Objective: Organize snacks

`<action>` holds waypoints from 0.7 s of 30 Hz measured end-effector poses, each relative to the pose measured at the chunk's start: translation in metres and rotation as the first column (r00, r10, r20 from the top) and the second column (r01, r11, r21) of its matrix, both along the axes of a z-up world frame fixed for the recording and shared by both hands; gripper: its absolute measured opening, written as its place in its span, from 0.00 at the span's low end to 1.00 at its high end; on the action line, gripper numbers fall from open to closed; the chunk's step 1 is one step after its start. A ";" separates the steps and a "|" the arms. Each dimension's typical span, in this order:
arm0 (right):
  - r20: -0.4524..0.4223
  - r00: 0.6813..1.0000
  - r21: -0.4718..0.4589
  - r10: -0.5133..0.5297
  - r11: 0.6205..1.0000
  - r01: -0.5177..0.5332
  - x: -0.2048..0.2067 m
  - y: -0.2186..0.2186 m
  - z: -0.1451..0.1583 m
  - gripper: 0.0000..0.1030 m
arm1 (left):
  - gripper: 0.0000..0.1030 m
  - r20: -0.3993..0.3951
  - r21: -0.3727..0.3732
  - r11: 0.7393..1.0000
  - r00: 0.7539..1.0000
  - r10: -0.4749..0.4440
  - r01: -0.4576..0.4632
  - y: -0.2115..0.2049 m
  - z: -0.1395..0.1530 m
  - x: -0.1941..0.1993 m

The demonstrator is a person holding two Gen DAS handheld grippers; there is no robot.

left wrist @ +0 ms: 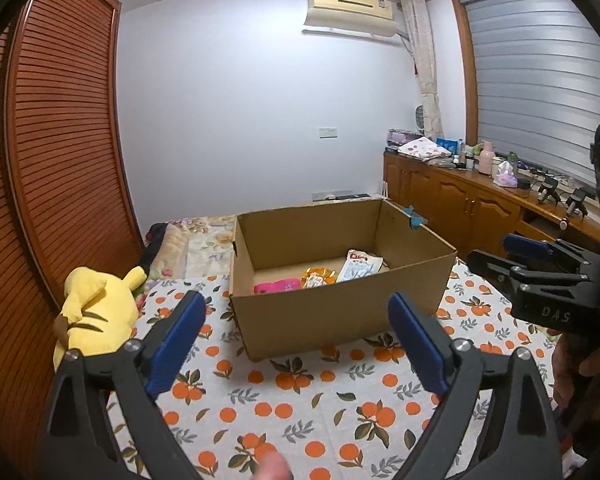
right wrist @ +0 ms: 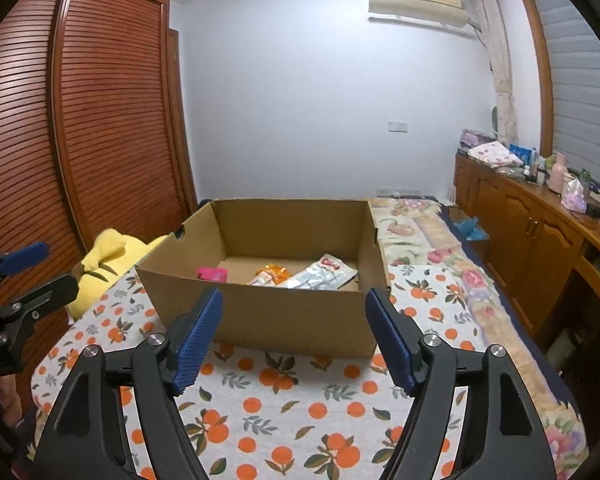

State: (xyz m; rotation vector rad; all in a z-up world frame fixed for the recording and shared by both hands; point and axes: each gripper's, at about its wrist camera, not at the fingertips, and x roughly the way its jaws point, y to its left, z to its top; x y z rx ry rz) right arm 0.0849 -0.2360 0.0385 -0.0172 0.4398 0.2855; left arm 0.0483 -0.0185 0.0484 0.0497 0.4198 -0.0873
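The left gripper (left wrist: 296, 340) and right gripper (right wrist: 294, 334) hover above the orange-print cloth (right wrist: 284, 400), jaws spread wide, nothing between them; both face the open cardboard box (right wrist: 268, 312). Inside the box lie a pink packet (right wrist: 212, 275), an orange packet (right wrist: 274, 274) and a white pouch (right wrist: 326, 274); a yellow plush toy (left wrist: 96, 312) rests left of the box.

A pale wall (right wrist: 320, 80) carries an air conditioner (left wrist: 350, 10). A louvred wooden wardrobe (right wrist: 100, 120) stands left. Wooden cabinets (left wrist: 460, 204) run under a window with closed blinds (left wrist: 540, 80), beside a tied curtain (left wrist: 426, 68).
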 end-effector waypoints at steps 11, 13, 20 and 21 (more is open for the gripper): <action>0.027 0.999 -0.024 -0.046 0.999 0.047 -0.022 -0.004 -0.005 0.82 | 0.92 -0.001 -0.019 0.999 0.999 0.036 -0.036 0.001 -0.014 -0.019; 0.033 0.998 -0.029 -0.052 0.998 0.053 -0.027 -0.003 -0.006 0.82 | 0.92 0.001 -0.010 0.998 0.999 0.054 -0.054 0.002 -0.014 -0.022; 0.045 0.997 -0.032 -0.059 0.998 0.061 -0.036 -0.002 -0.007 0.82 | 0.92 -0.019 -0.012 0.996 0.996 0.087 -0.087 0.011 -0.022 -0.026; 0.046 0.997 -0.036 -0.061 0.997 0.062 -0.037 -0.001 -0.008 0.82 | 0.92 -0.021 -0.012 0.996 0.996 0.090 -0.090 0.012 -0.024 -0.026</action>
